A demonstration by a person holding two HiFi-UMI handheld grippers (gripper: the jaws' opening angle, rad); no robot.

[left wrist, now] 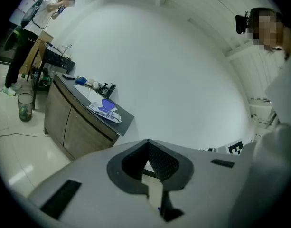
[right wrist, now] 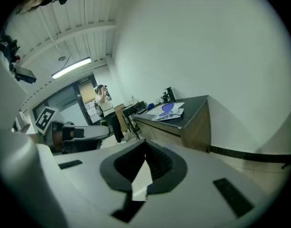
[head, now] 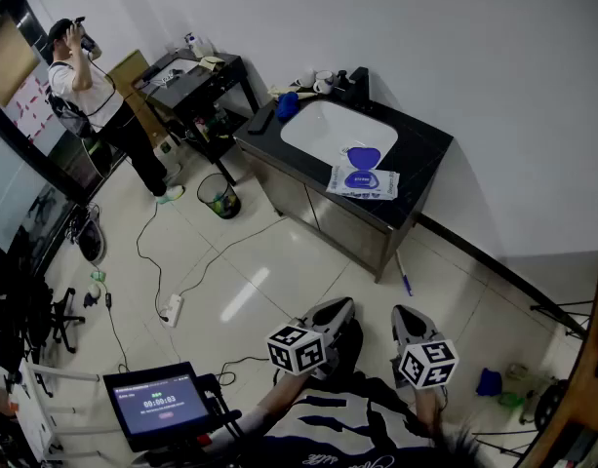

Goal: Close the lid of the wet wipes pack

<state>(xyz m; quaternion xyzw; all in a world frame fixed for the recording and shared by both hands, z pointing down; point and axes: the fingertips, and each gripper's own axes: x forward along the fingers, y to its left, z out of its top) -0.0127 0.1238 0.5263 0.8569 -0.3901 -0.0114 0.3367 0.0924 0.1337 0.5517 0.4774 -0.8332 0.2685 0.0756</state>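
1. Left gripper (left wrist: 146, 145): fingers are pressed together with nothing between them.
2. Right gripper (right wrist: 145, 146): fingers are likewise pressed together and empty.
3. Wet wipes pack (head: 363, 181): laid on the dark worktop (head: 425, 149), at the near right edge of the sink (head: 328, 130), with its blue lid (head: 362, 156) raised. It is seen far ahead, well apart from both grippers.

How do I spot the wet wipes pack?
Find the dark counter with the white sink by the wall. The wet wipes pack lies at its front edge beside the sink: the only flat white packet, with a blue lid standing open.
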